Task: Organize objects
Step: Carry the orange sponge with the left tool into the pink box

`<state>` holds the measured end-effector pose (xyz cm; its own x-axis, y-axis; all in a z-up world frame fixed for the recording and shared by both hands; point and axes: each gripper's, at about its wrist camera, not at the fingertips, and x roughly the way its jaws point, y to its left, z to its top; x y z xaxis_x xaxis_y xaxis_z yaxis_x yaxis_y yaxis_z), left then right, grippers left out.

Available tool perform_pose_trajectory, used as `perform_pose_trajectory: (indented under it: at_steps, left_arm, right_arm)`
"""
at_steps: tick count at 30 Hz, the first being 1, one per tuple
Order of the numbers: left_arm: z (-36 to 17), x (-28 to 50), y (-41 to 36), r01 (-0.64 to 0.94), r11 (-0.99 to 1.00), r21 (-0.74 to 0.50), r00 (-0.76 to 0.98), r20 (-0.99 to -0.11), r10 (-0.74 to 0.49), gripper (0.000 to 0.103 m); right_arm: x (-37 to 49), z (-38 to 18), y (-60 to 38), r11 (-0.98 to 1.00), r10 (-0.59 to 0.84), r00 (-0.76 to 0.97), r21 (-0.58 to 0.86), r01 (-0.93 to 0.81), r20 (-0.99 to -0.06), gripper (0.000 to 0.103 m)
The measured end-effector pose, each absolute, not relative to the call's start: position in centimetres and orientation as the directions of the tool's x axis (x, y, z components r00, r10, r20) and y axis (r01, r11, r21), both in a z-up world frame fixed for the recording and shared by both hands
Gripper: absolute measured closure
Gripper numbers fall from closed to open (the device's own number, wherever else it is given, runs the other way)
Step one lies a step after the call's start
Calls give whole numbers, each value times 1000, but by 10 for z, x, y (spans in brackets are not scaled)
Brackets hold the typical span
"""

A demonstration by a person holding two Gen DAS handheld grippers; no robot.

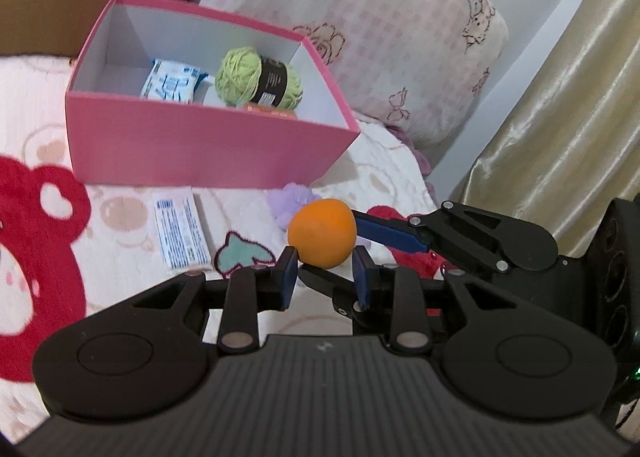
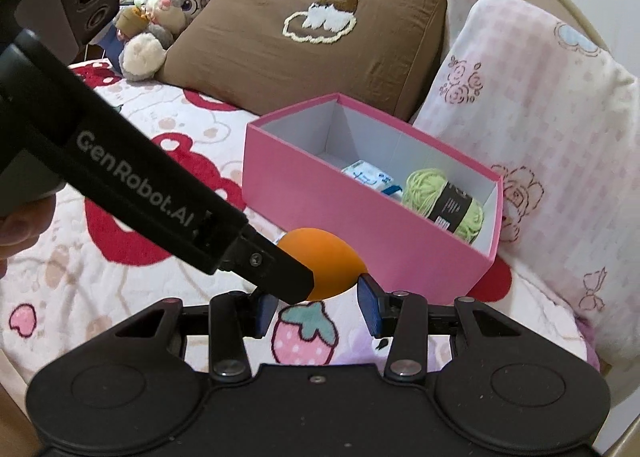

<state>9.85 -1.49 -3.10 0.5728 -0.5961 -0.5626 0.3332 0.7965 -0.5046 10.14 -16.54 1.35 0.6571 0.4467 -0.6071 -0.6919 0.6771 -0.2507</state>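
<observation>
An orange [image 1: 322, 233] hangs above the bed with both grippers on it. My left gripper [image 1: 325, 273] is shut, its blue pad tips pinching the fruit's near lower part. From the right, a blue finger [image 1: 388, 235] of the other gripper presses on the orange's side. In the right wrist view the orange [image 2: 332, 261] sits between the pads of my right gripper [image 2: 317, 303], which is shut on it. The left gripper's black finger [image 2: 280, 269] crosses in front and hides the left pad's contact. Behind stands an open pink box [image 1: 208, 153], also seen as the pink box [image 2: 360, 225].
Inside the box lie green yarn [image 1: 256, 77] and a blue-white packet [image 1: 172, 83]. Another packet [image 1: 180, 233] and a purple fluffy thing [image 1: 286, 203] rest on the patterned bedspread [image 1: 120, 217]. A brown pillow [image 2: 304, 49], pink pillow [image 2: 540, 117], plush rabbit [image 2: 168, 17] and curtain [image 1: 560, 117] surround the bed.
</observation>
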Motion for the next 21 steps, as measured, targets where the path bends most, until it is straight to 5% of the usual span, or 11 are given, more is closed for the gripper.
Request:
perform_pose_trajectory:
  at_steps: [21]
  left_arm:
    - [55, 151, -21, 384, 847, -367, 556, -641, -529, 73]
  right_arm:
    - [143, 66, -150, 677, 470, 657, -237, -696, -589, 55]
